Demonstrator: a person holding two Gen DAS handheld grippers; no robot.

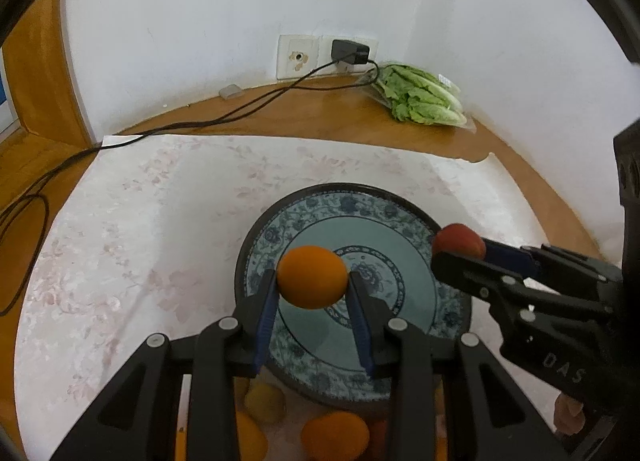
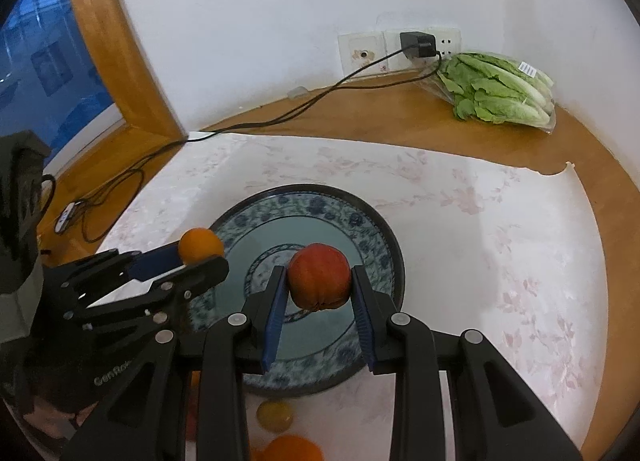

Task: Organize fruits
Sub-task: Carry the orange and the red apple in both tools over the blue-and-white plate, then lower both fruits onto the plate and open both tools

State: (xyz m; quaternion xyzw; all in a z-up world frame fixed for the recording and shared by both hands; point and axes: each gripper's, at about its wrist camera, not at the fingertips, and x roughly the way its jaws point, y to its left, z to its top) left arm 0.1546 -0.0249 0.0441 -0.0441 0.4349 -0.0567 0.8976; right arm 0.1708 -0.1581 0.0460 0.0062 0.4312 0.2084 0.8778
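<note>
- The left gripper (image 1: 312, 281) pinched an orange (image 1: 312, 276) between its blue pads, one pad on each side of the fruit, and held it above the near half of the plate (image 1: 420, 221).
- The right gripper (image 2: 319, 281) was closed the same way on a red fruit (image 2: 319, 276), likely an apple or a peach, hanging over the plate's middle ring.
- Both claws pointed steeply downward with their loads clear of the glaze, which I took to mean the two fruits were being brought in to be set down together on the plate.
- From the left claw, the other one reached in from the right, its red fruit over the plate's right rim; the two fruits hung apart, with bare plate between them.
- Just beneath and behind both claws lay loose fruit on the floral cloth (image 1: 140, 221): a yellowish one (image 2: 274, 415) and another orange (image 1: 335, 437), waiting their turn, I judged.
- Nothing lay on the plate, so nothing blocked the drop; the risk I saw was the round fruits rolling toward the rim or knocking each other once let go.
- Well beyond the plate, against the wall, sat a bag of lettuce (image 2: 500, 91) to the right, and a charger (image 2: 418, 44) in the socket with its cable (image 2: 280, 117) trailing off to the left, both out of the way.
</note>
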